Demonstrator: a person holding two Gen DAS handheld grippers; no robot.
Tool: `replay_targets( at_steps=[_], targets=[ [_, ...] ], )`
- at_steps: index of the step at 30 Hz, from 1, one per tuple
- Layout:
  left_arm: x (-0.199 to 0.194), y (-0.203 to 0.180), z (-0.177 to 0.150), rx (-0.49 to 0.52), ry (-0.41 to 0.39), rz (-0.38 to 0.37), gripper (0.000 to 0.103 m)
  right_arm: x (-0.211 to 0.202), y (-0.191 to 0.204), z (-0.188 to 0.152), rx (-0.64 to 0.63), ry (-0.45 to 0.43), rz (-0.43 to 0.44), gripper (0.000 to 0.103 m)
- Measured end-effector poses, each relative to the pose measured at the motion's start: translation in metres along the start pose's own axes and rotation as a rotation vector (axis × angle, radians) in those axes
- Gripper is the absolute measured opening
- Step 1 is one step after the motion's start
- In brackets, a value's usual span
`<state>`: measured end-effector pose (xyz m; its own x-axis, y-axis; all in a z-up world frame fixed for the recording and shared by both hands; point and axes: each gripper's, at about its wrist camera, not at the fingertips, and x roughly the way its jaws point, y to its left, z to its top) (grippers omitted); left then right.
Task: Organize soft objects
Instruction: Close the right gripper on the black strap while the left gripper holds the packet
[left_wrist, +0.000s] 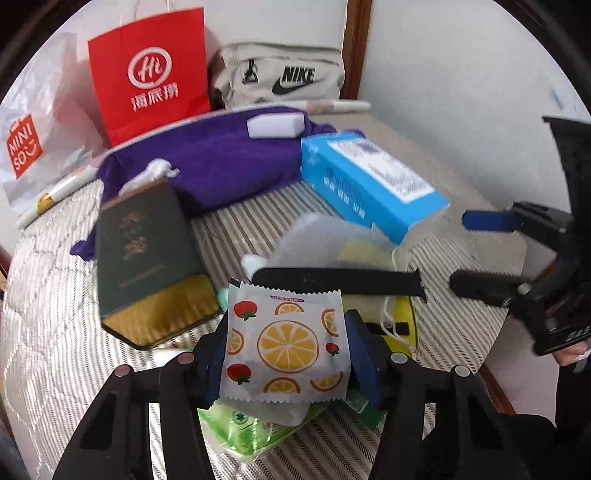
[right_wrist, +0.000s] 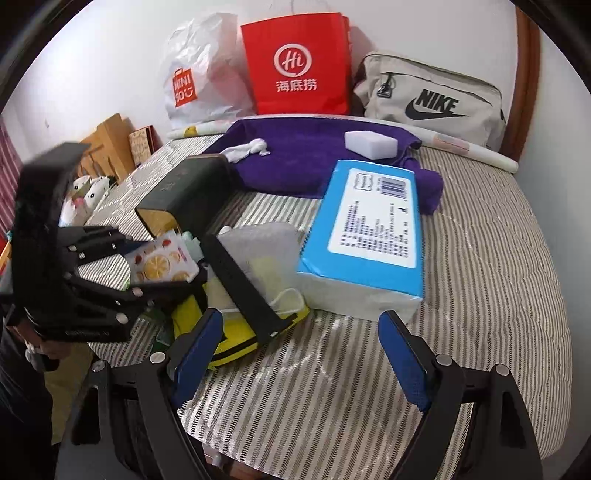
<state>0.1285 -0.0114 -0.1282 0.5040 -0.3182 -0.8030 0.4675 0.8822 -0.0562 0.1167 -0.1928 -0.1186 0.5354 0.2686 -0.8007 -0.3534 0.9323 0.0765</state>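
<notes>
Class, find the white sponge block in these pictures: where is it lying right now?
The white sponge lies on the purple towel near the bed's far edge, just behind the blue tissue pack and in front of the Nike bag.

Right tongs (right_wrist: 299, 350) open over striped bed (right_wrist: 480, 280), blue tissue pack (right_wrist: 365, 229) ahead

Green packet (left_wrist: 240, 432) half hidden under fruit-print sachet (left_wrist: 286, 345), dark box's (left_wrist: 147, 254) lettering blurred

Glossy printed foil packet (left_wrist: 286, 343), fuzzy purple cloth (left_wrist: 221, 162), matt striped woven bedcover (right_wrist: 332, 369).
</notes>
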Motion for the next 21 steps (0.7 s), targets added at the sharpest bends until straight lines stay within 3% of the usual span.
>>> replay_targets(
  at_steps=[5,13,19,21],
  targets=[
    [-0.015,0.017,0.000,-0.088,-0.033,-0.070,0.055,0.000,0.010,0.000,-0.027,-0.002,0.008,0.086],
    [-0.037,0.046,-0.014,-0.201,-0.071,-0.014,0.055,0.013,0.024,-0.003,-0.086,-0.012,-0.021,0.086],
    [-0.042,0.060,-0.027,-0.248,-0.064,0.006,0.055,0.021,0.030,-0.003,-0.115,-0.043,-0.005,0.077],
    [-0.043,0.062,-0.029,-0.259,-0.064,-0.001,0.055,0.024,0.033,-0.002,-0.128,-0.050,-0.011,0.069]
  ],
)
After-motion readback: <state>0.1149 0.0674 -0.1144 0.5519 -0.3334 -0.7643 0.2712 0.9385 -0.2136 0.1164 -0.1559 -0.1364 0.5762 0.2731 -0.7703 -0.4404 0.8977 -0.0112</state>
